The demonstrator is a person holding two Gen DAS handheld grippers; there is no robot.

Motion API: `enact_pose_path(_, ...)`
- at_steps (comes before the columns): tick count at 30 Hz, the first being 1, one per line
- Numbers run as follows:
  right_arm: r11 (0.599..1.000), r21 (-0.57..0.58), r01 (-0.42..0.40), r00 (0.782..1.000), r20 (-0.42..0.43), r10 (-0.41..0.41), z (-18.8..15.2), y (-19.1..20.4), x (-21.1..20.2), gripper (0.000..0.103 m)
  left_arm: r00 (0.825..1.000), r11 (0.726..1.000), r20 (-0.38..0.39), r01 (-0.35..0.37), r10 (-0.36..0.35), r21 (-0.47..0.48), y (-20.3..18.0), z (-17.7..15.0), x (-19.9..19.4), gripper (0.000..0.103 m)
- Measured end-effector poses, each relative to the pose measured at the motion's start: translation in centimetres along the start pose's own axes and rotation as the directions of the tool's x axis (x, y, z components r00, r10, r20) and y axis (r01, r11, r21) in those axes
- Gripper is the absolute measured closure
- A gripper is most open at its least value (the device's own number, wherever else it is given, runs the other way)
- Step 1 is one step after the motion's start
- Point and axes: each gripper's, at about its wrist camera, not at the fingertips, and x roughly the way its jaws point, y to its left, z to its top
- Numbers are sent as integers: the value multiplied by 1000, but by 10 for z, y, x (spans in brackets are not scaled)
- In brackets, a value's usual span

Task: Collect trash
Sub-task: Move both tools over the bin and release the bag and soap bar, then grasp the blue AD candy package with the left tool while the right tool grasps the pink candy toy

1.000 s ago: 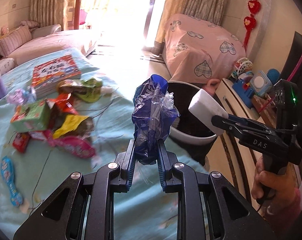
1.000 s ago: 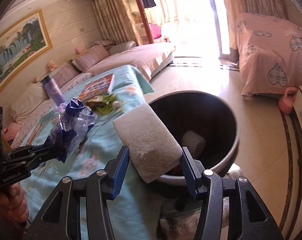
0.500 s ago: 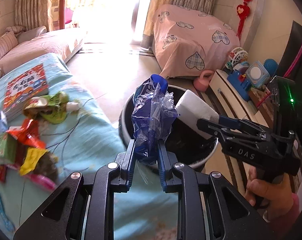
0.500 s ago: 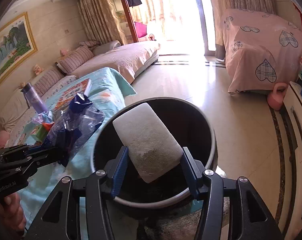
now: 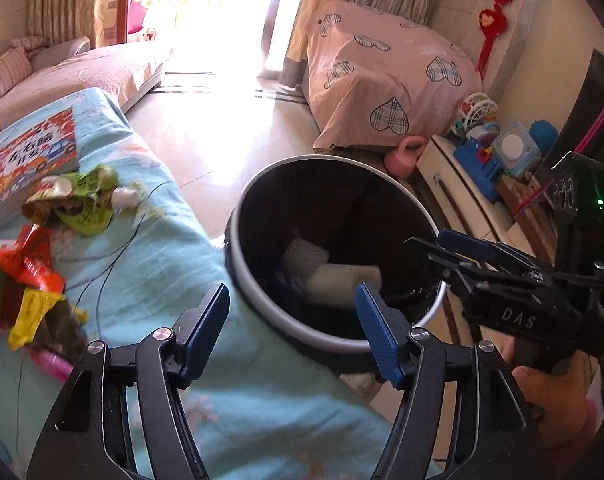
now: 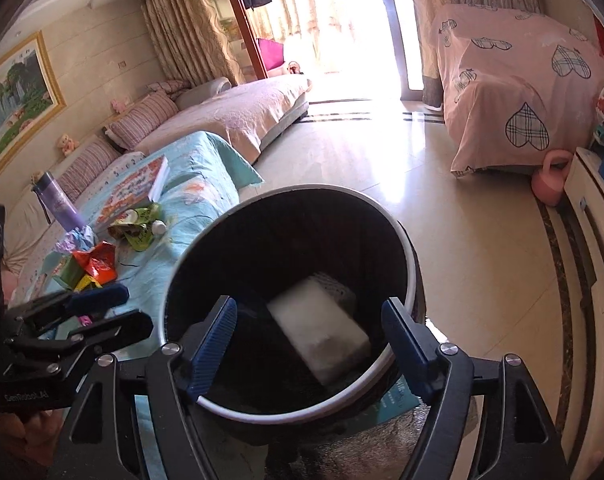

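Hovering over the black bin (image 6: 401, 240), the right gripper (image 6: 307, 344) is being held with its blue fingers (image 6: 214, 344) spread wide and nothing between them. A white block (image 6: 321, 336) is being seen blurred inside the bin, beside another pale piece (image 6: 335, 286) lower down. The left gripper (image 5: 292, 328) is being held at the bin's near rim (image 5: 238, 280), its fingers (image 5: 206, 328) likewise apart and empty. More trash is lying on the light-blue cloth of the desk (image 5: 174, 240): a green wrapper (image 5: 82, 208), a red wrapper (image 5: 26, 264) and a yellow wrapper (image 5: 30, 316), near a picture book (image 5: 34, 160). A purple bottle (image 6: 58, 204) is standing upright beyond the wrappers in the right view. The bin is standing on the floor (image 6: 461, 240), just beside the desk's edge.
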Motion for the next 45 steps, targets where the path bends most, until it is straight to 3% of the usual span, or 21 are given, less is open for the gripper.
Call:
enact_pose_path(4,1000,4,-8,1000,21,8,-4,9,-11,19,1000,999,18,-12,13,-32,21,-22,-15,33)
enact_pose_path(6,1000,14,-13,999,35,13,-9,18,-17,10,1000,998,16,-11,13,-69,39,-34,-22,33)
enact_pose_path(9,1000,19,-21,998,55,20,-17,35,-22,9,1000,993,-12,-6,4,-119,67,-49,-29,33)
enact_pose_path(13,998,47,-50,997,69,47,-25,58,-24,8,997,991,-56,-55,48,-126,95,-64,-45,33)
enact_pose_path(19,987,76,-145,988,67,140,-32,87,-15,8,990,980,-39,-141,136,-142,132,-87,-87,33)
enact_pose_path(23,977,37,-211,977,41,210,-40,113,-6,8,978,956,-17,-205,206,-208,155,-110,-118,33)
enact_pose_path(30,964,-102,-244,970,-27,243,-50,166,0,8,960,900,14,-258,280,-352,190,-142,-152,33)
enact_pose_path(36,947,-186,-263,965,-53,258,-56,197,7,9,938,868,0,-321,347,-379,211,-147,-163,33)
enact_pose_path(40,945,-194,-265,964,-71,256,-58,206,21,16,931,843,-25,-340,363,-418,234,-147,-159,33)
enact_pose_path(45,942,-219,-256,966,-105,238,-52,215,42,35,928,828,-64,-356,366,-433,250,-143,-142,33)
